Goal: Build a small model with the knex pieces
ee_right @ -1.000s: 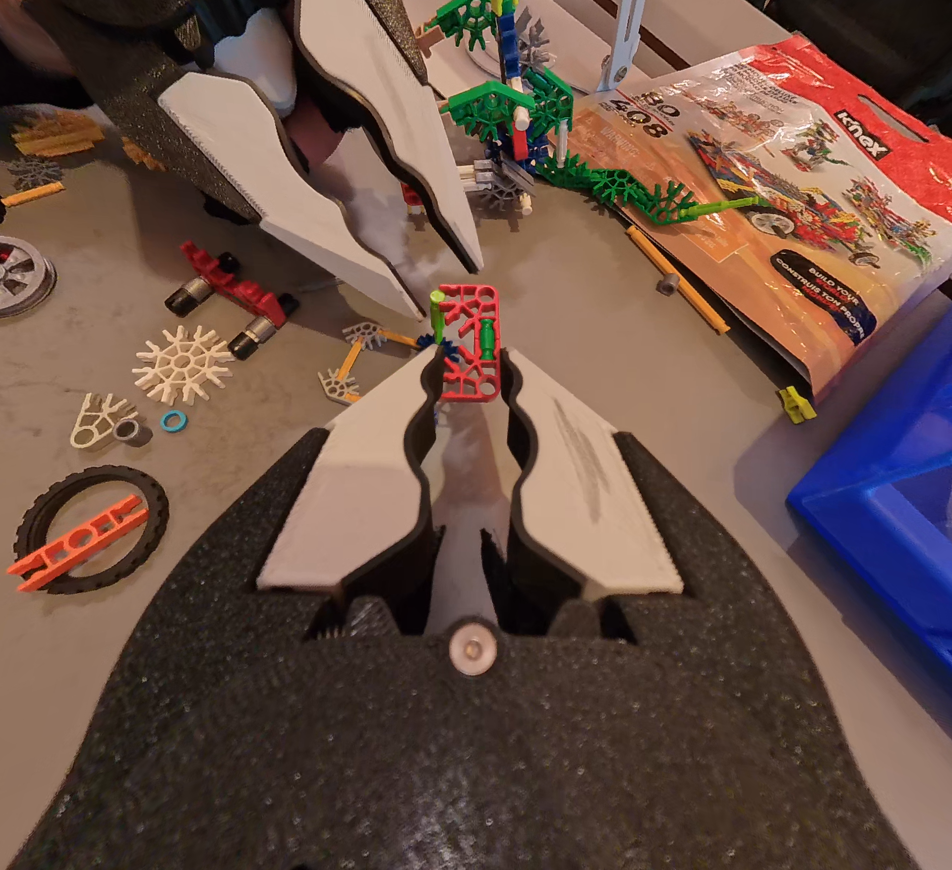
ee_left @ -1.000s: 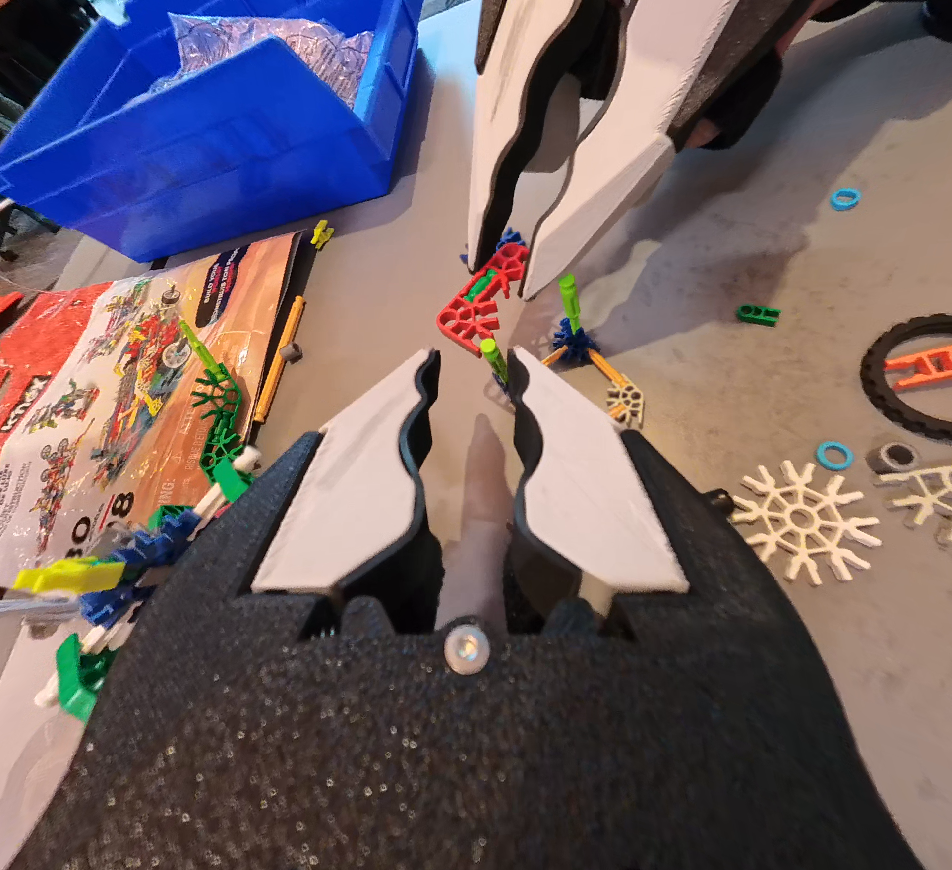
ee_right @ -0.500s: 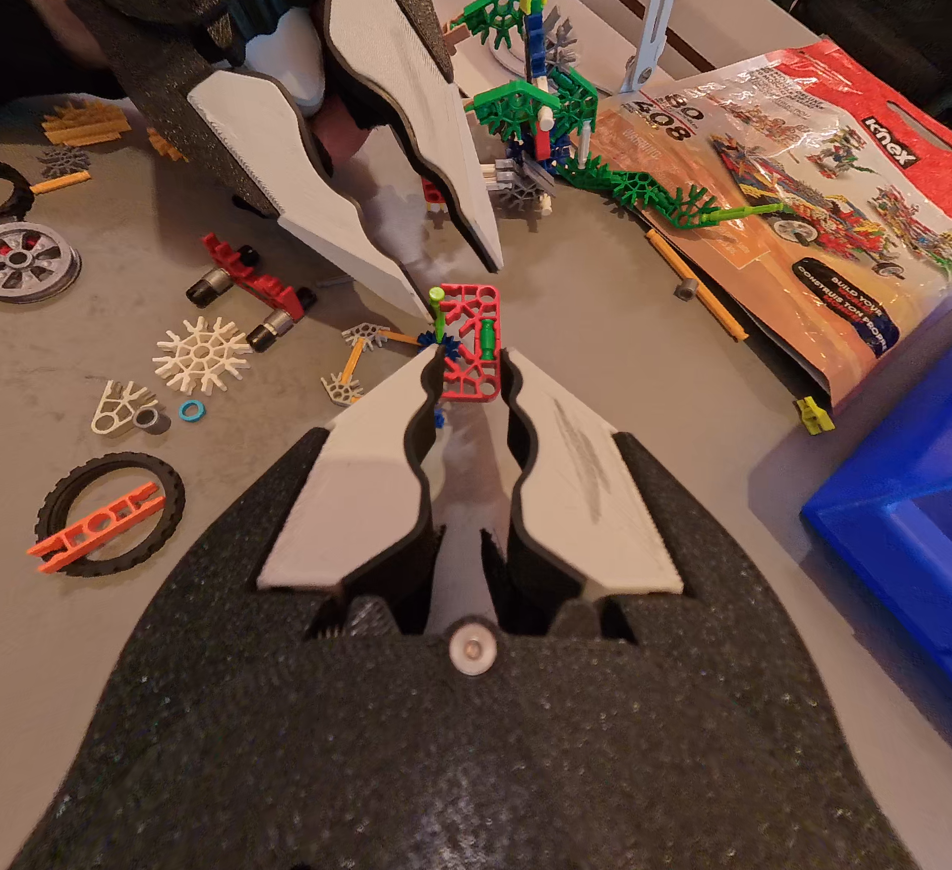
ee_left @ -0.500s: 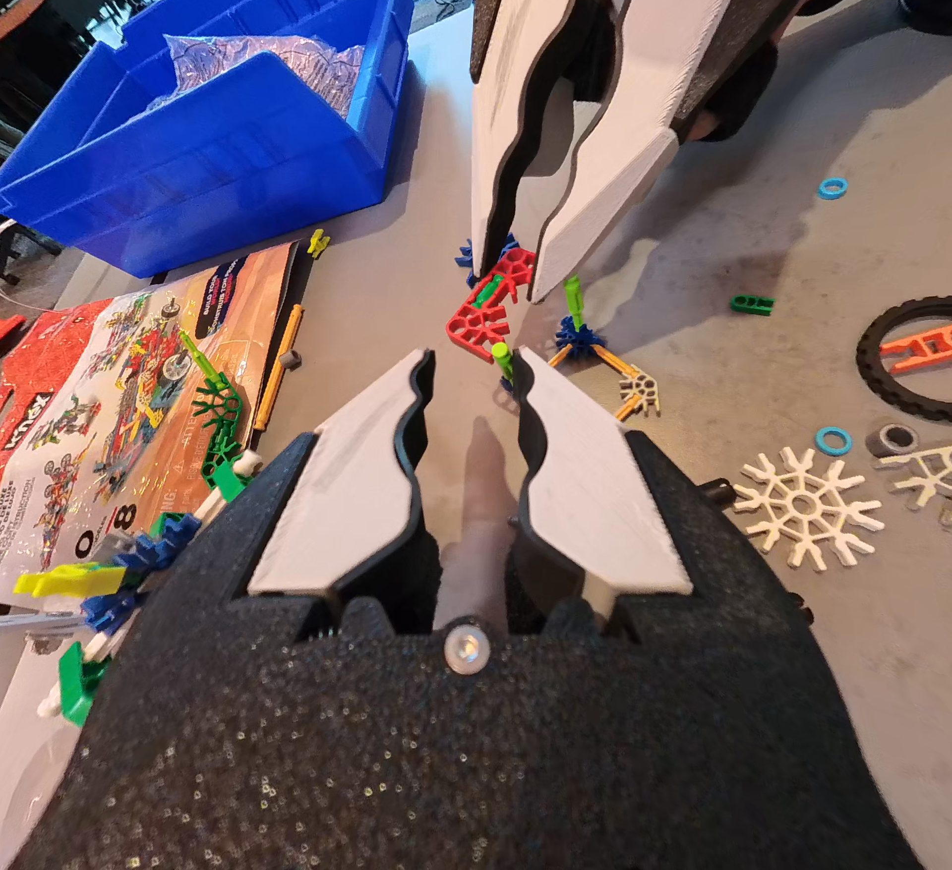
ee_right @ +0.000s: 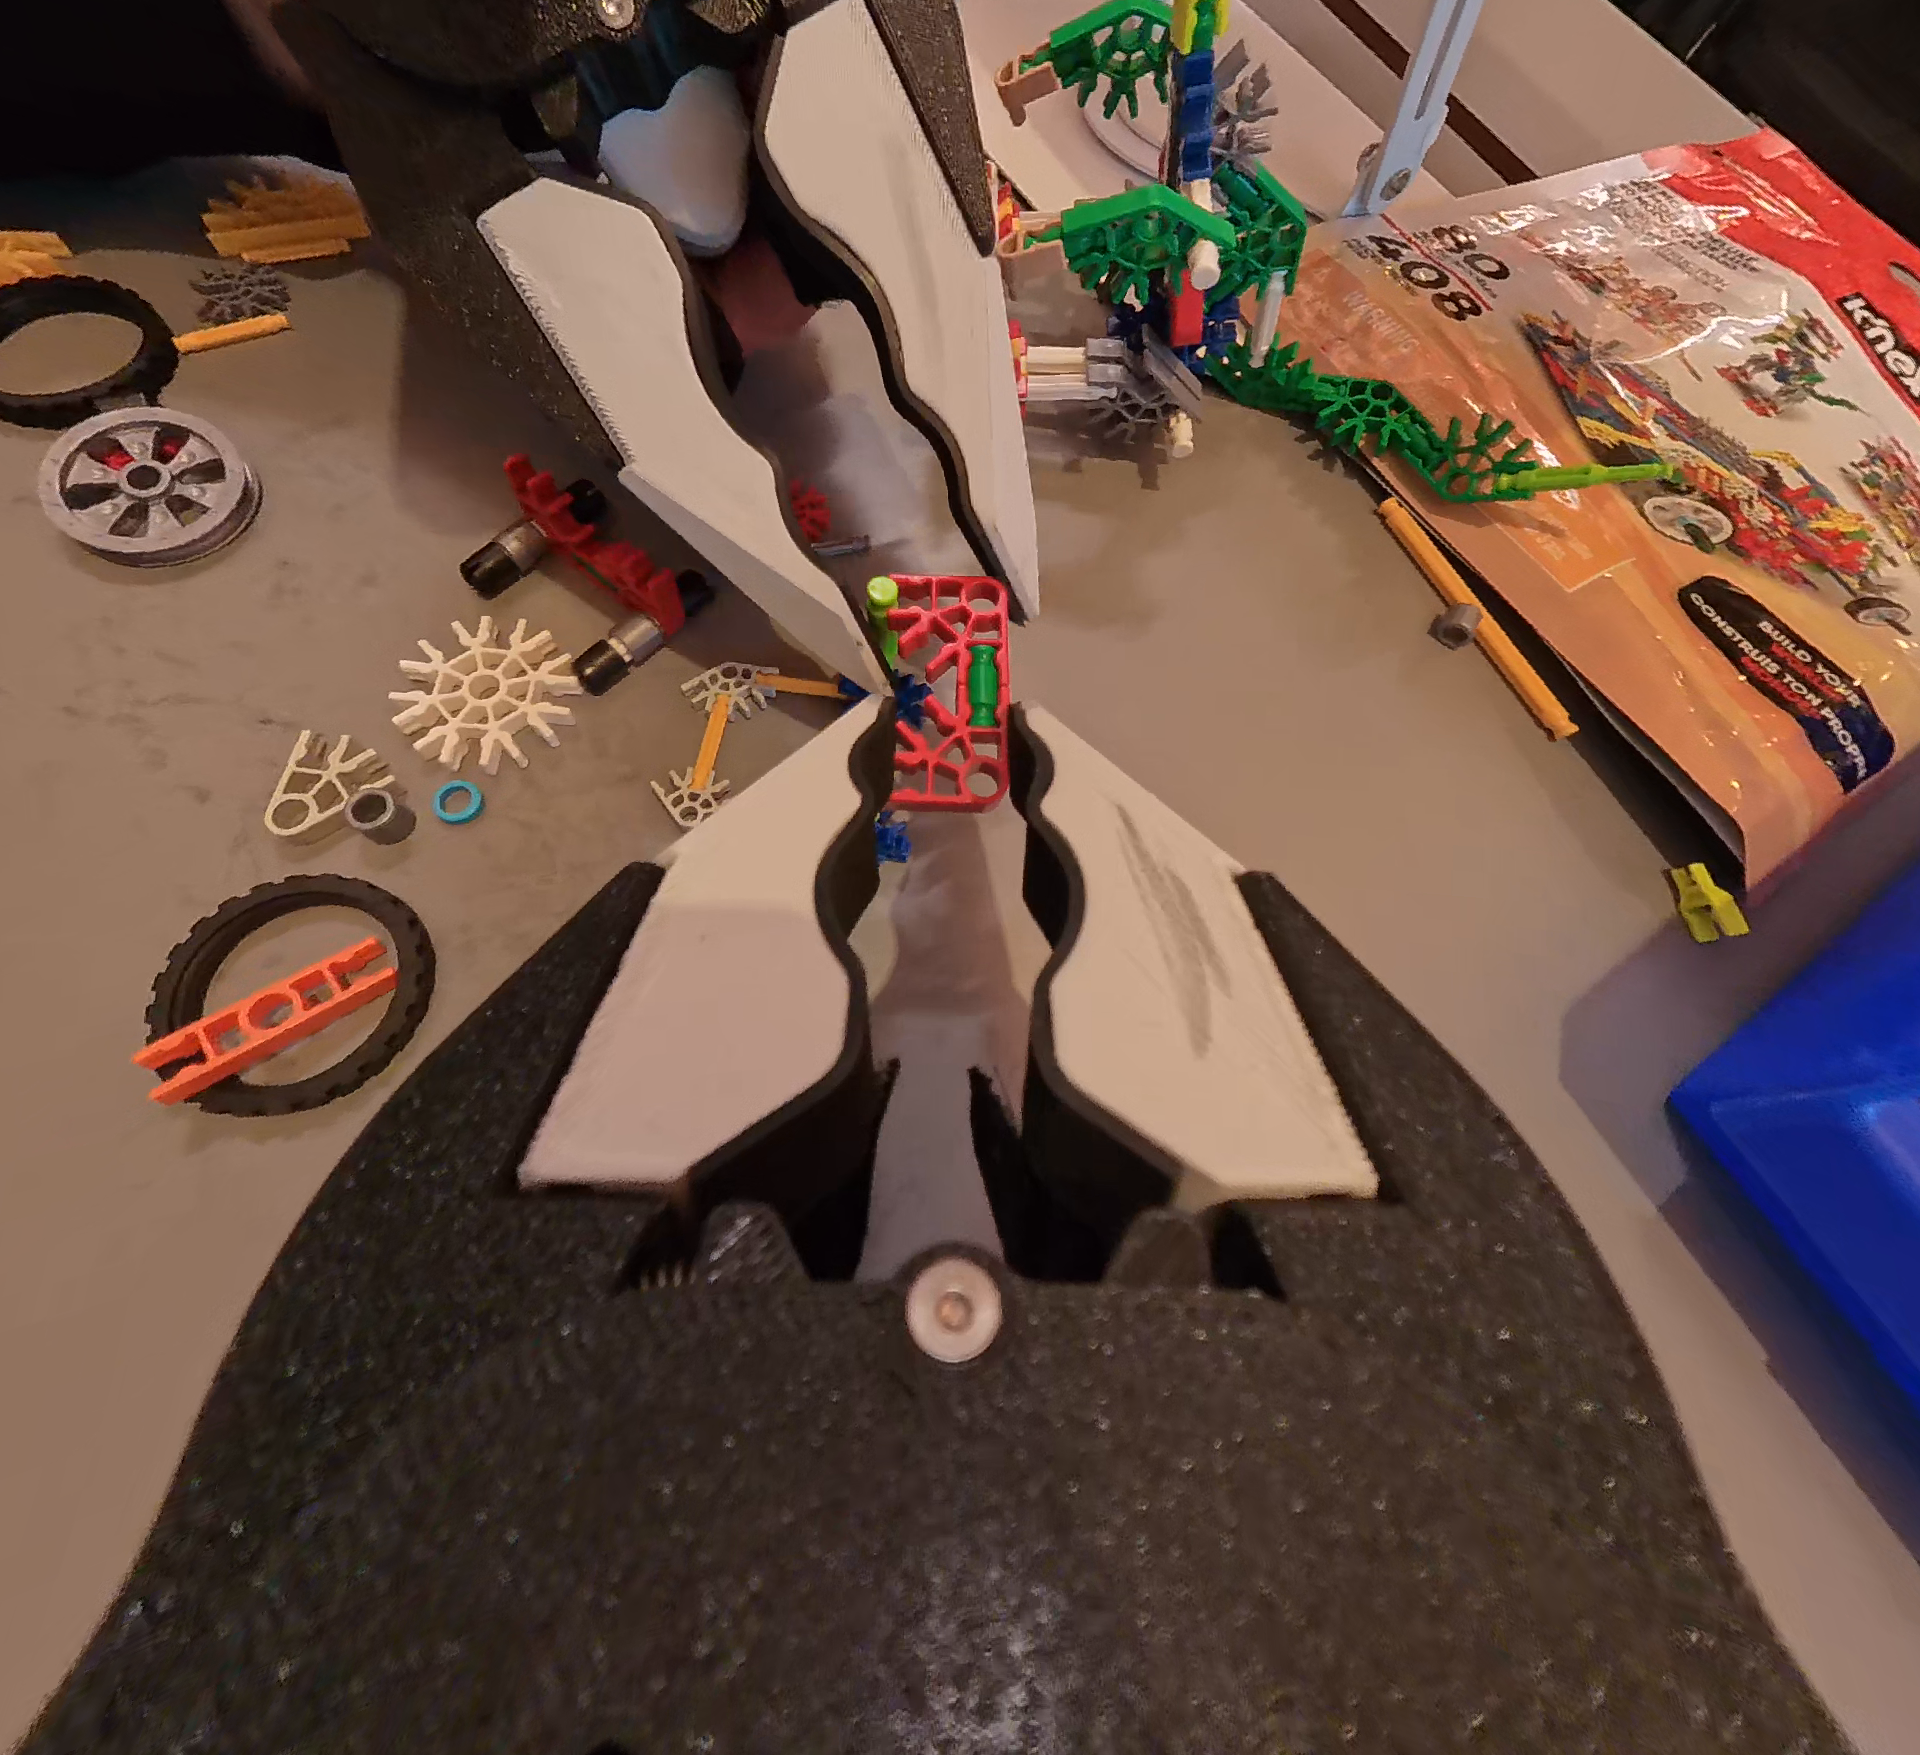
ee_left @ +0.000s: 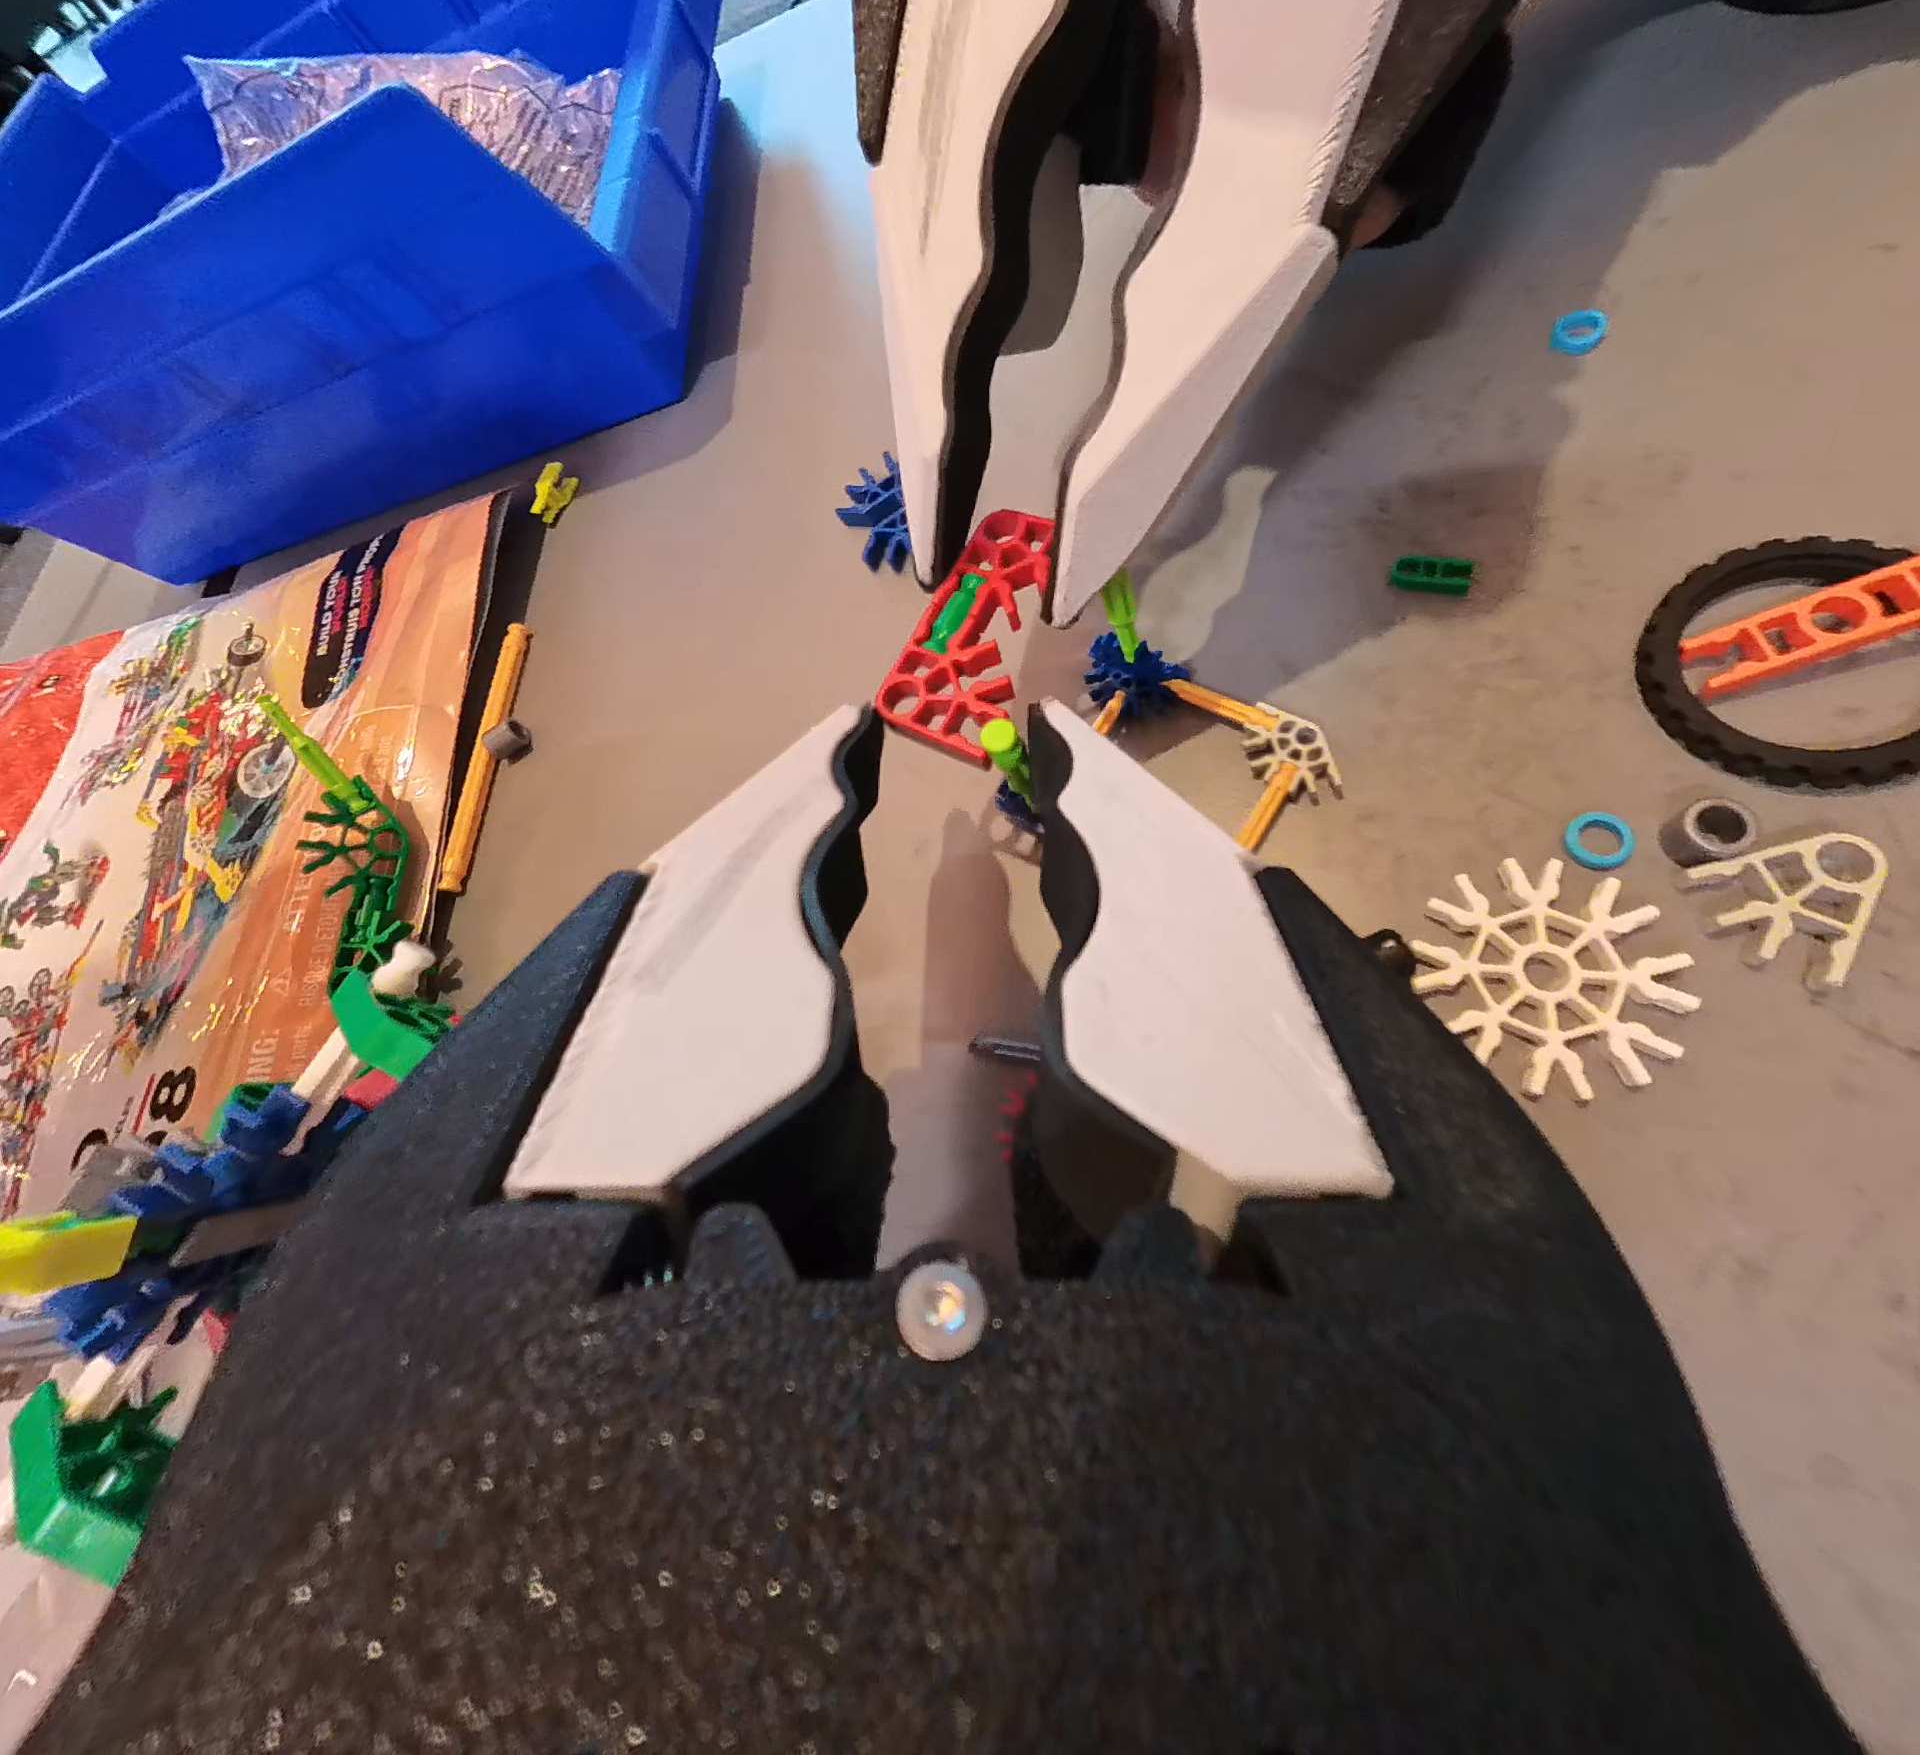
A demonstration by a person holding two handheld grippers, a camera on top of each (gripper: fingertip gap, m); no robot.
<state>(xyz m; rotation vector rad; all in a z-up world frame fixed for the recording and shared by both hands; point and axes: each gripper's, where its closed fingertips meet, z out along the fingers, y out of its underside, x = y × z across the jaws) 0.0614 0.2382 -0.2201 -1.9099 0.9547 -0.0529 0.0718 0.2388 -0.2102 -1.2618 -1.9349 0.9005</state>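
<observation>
**Two claws meeting at a red panel on a grey table**

Grey tabletop fills both views, scattered with small plastic building-toy pieces.

Left wrist view: my left claw (ee_left: 951,734) reaches forward with its jaws a narrow gap apart and nothing pinched between them. A lime-green rod (ee_left: 1006,749) stands just inside my right-hand fingertip; whether they touch I cannot tell. Just ahead of the tips a red lattice panel (ee_left: 961,656) is held off the table, with a short green rod clipped into it. My right claw (ee_left: 992,578) comes down from above and grips the panel's far end between its two fingertips. A blue star connector (ee_left: 1127,666) with orange rods lies just beside the panel. A blue bin (ee_left: 343,323) holding a clear plastic bag sits at upper left. A printed toy bag (ee_left: 208,770) lies flat on the left. A white snowflake connector (ee_left: 1548,973) and a black tyre (ee_left: 1787,666) around an orange piece lie on the right.

Right wrist view: my right claw (ee_right: 948,718) is closed on the near half of the red lattice panel (ee_right: 951,697), which stands upright between the fingertips. The left claw (ee_right: 956,630) hangs opposite, its tips flanking the panel's far end. A green, blue and yellow built model (ee_right: 1174,251) stands behind, near the printed bag. A spoked grey wheel (ee_right: 145,484) lies far left.
</observation>
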